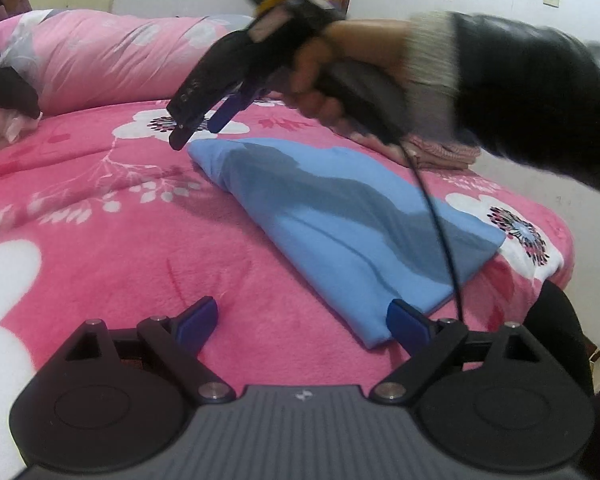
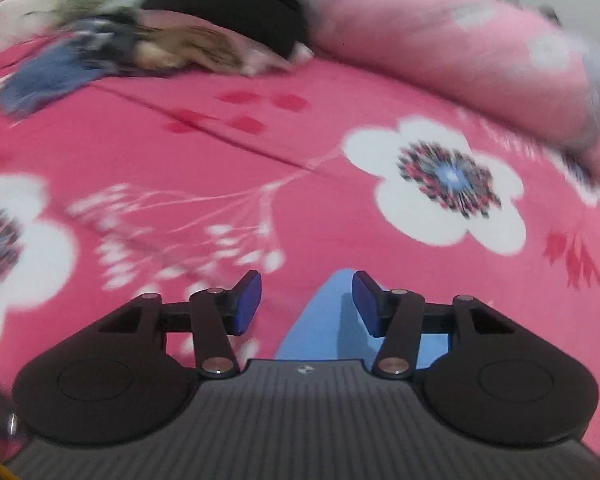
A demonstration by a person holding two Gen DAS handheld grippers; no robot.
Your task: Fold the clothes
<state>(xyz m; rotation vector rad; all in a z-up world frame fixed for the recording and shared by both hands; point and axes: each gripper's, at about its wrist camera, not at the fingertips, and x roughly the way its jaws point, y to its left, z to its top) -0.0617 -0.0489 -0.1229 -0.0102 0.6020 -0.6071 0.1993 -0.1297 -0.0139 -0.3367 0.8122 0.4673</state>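
We see the blue cloth (image 1: pixel 340 232) folded flat on the pink bedspread (image 1: pixel 100 240); left gripper (image 1: pixel 300 320) spread wide, empty; right gripper (image 1: pixel 198 126) parted, empty; next we'd fetch from the clothes pile (image 2: pixel 140 44), pinching 1 edge only.

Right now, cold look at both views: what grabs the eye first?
The folded blue garment lies on the pink floral blanket, mid-bed. Above its far corner the right tongs hang in a hand, jaws parted, nothing between them. The left tongs gape wide at the garment's near edge, also empty.
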